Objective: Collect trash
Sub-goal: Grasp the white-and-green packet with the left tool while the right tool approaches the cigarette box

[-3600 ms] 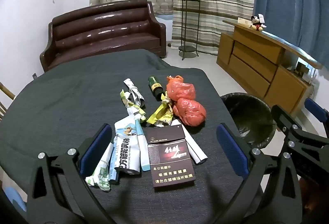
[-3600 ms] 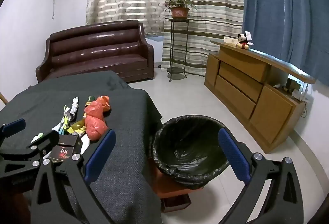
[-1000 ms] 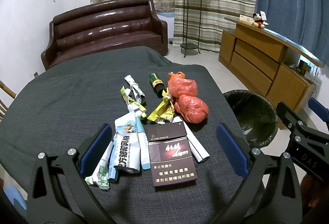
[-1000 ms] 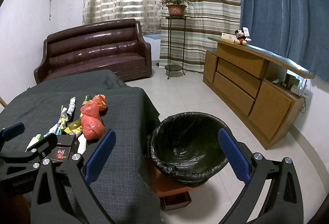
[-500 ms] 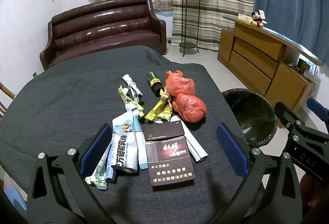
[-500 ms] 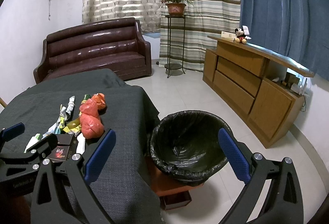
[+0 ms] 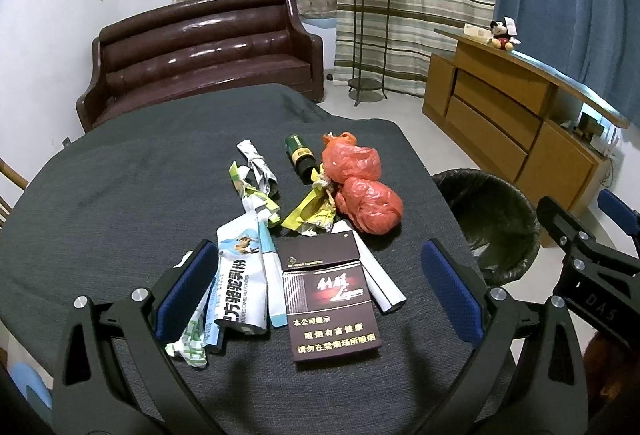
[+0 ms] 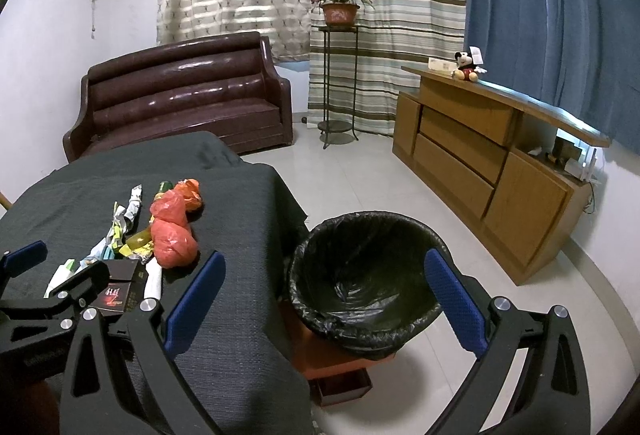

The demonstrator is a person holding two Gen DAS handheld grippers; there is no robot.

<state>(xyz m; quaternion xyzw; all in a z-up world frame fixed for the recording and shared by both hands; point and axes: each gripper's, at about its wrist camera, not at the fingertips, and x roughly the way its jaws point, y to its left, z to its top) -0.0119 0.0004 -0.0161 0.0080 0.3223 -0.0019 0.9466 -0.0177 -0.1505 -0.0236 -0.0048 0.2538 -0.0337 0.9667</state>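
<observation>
Trash heap (image 7: 312, 223): clustered on the dark cloth-covered surface (image 7: 132, 171), toward its right half, near the edge beside the bin.
Cigarette box (image 7: 330, 295): nearest piece, dark with white print, lying flat, lid end pointing away; overlaps a white paper strip (image 7: 378, 275) on its right.
White-and-blue pouch (image 7: 242, 279): flat, touching the box's left side, with crumpled green-white paper (image 7: 192, 335) at its lower left.
Orange plastic bags (image 7: 360, 187): two bunched lumps, touching each other, beyond the box and to the right.
Yellow wrapper (image 7: 310, 213): crumpled, against the nearer orange lump.
Green bottle (image 7: 298, 155): lying on its side, far end of the heap, just beside the farther orange lump.
Twisted wrappers (image 7: 256, 171): left of the bottle, running toward the pouch.
Bin (image 8: 366, 275): black liner, open, on the floor just beside the surface's right edge; nothing clearly visible inside.
Left tongs (image 7: 320, 291): spread wide, empty, above the box and pouch, blue pads either side.
Right tongs (image 8: 320, 299): spread wide, empty, over the bin and the surface's edge.
Room behind: brown sofa (image 7: 200, 55), plant stand (image 7: 370, 35), wooden sideboard (image 7: 512, 115).
</observation>
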